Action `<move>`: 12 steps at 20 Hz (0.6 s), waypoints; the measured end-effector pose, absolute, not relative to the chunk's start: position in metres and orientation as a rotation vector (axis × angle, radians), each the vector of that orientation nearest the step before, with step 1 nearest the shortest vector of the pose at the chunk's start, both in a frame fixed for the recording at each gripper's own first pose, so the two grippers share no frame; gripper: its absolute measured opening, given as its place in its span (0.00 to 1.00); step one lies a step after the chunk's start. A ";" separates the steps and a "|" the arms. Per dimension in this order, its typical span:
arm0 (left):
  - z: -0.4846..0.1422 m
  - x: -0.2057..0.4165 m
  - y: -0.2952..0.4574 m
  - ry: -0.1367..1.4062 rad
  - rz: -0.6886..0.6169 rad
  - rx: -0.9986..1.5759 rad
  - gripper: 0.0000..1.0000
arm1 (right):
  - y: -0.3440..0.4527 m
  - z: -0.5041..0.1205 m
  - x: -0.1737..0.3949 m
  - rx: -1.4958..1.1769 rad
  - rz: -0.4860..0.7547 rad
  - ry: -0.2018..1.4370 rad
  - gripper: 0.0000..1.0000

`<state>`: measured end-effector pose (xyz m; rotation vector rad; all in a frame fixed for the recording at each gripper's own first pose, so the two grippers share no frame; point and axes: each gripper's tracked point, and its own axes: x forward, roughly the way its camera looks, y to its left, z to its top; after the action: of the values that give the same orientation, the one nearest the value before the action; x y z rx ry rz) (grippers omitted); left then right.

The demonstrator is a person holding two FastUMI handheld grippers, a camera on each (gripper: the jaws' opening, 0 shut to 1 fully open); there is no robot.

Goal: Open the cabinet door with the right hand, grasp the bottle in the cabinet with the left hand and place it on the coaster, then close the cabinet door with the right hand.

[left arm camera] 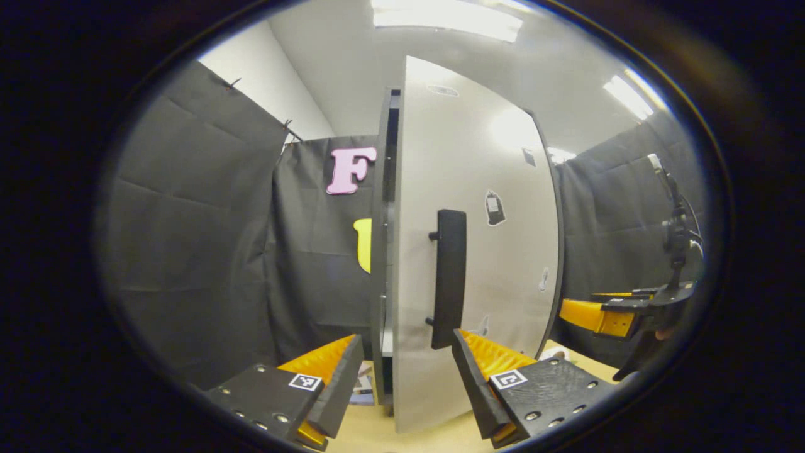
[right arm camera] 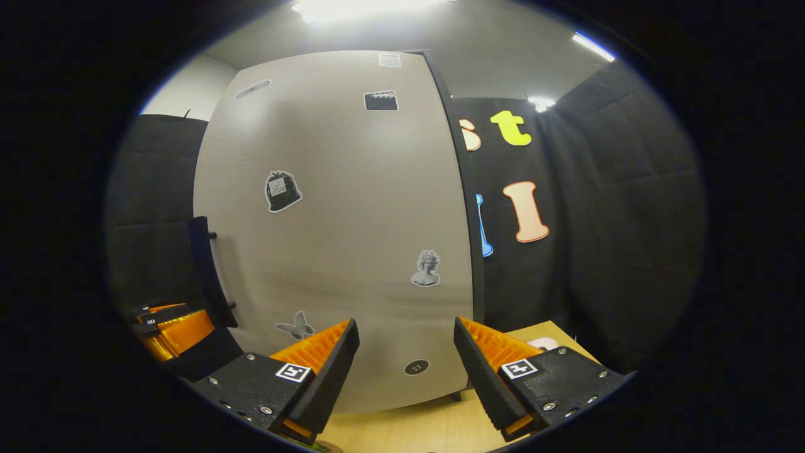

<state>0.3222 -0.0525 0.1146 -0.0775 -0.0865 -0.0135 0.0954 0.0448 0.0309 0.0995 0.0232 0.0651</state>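
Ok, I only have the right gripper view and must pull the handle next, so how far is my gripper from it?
Observer: From the left gripper view, your right gripper hangs past the grey cabinet door's far edge, clear of the black bar handle.
Operator: Is the door open?
Observer: A dark cabinet frame sits tight beside the handle-side edge. I can't tell if it's ajar.
Operator: And the left gripper?
Observer: The left gripper is open, low, facing that same edge.
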 end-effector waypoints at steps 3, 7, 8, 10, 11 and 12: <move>0.113 0.324 -0.056 -0.075 -0.004 -0.052 0.85 | 0.036 0.026 0.097 0.010 -0.010 0.026 0.95; 0.111 0.328 -0.063 -0.063 -0.007 -0.053 0.85 | 0.048 0.029 0.095 -0.007 -0.007 0.017 0.94; 0.108 0.330 -0.065 -0.050 -0.008 -0.060 0.85 | 0.049 0.031 0.092 -0.012 -0.006 0.011 0.94; 0.104 0.331 -0.067 -0.030 -0.006 -0.055 0.81 | 0.057 0.037 0.090 -0.009 0.015 -0.019 0.94; 0.105 0.332 -0.065 -0.034 0.006 -0.050 0.81 | 0.062 0.037 0.088 -0.014 0.027 -0.025 0.94; 0.105 0.331 -0.065 -0.036 0.013 -0.052 0.81 | 0.064 0.034 0.086 -0.024 0.033 -0.019 0.90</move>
<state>0.3314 -0.0645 0.1055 -0.0524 -0.0365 0.0134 0.0859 0.0635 0.0344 -0.0238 -0.0190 0.0325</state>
